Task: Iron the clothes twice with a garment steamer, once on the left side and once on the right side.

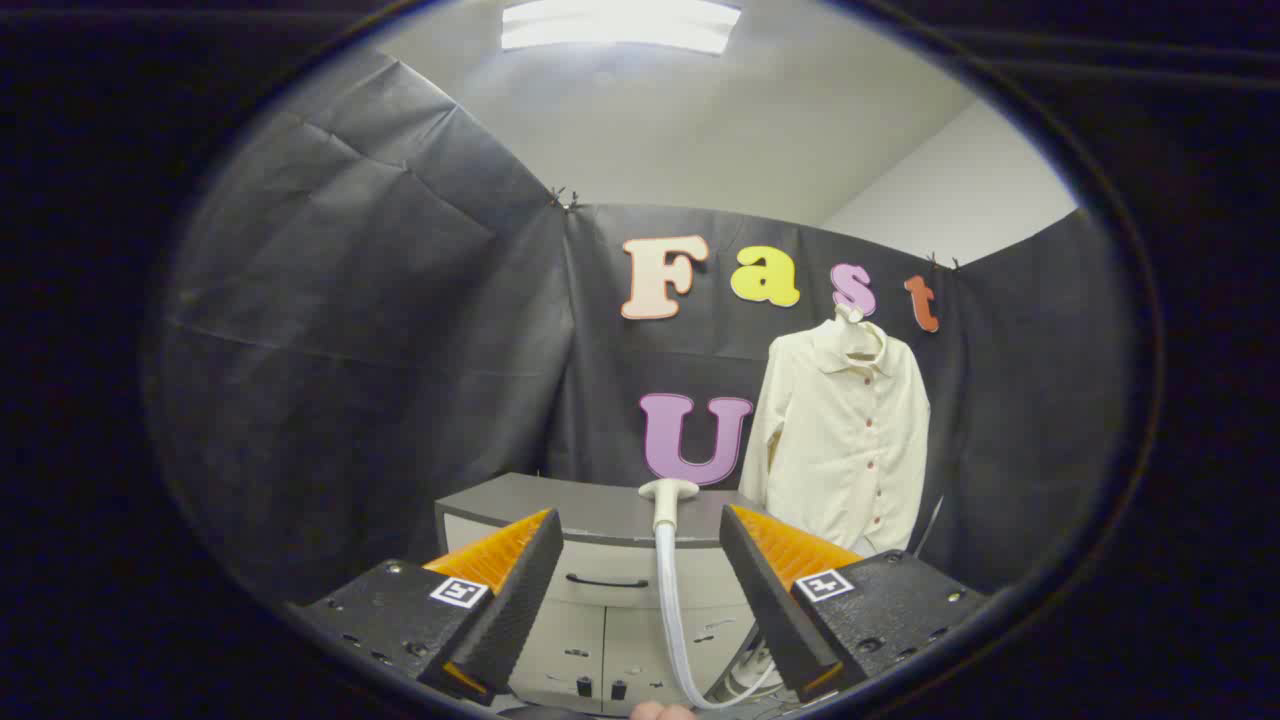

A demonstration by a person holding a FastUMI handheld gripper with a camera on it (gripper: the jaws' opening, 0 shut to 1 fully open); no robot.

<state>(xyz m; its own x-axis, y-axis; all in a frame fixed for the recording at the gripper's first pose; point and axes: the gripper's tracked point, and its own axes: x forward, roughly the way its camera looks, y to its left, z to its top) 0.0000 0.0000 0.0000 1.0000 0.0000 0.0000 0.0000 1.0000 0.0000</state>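
A cream button-up shirt (845, 430) hangs on a hanger against the booth's back wall, beyond my right finger. The white steamer head (668, 492) stands upright in front of a grey cabinet (590, 510), and its pale hose (668, 600) drops down in the gap between my fingers. My gripper (640, 520) is open, its fingers wide apart on either side of the hose, and neither one touches it. The shirt is to the right of the steamer head and farther away.
The grey cabinet has a drawer with a dark handle (606, 581) and doors below. Black cloth walls close in the left, back and right. A fingertip (662, 711) of a person shows just under the hose, and cables lie low by the right finger.
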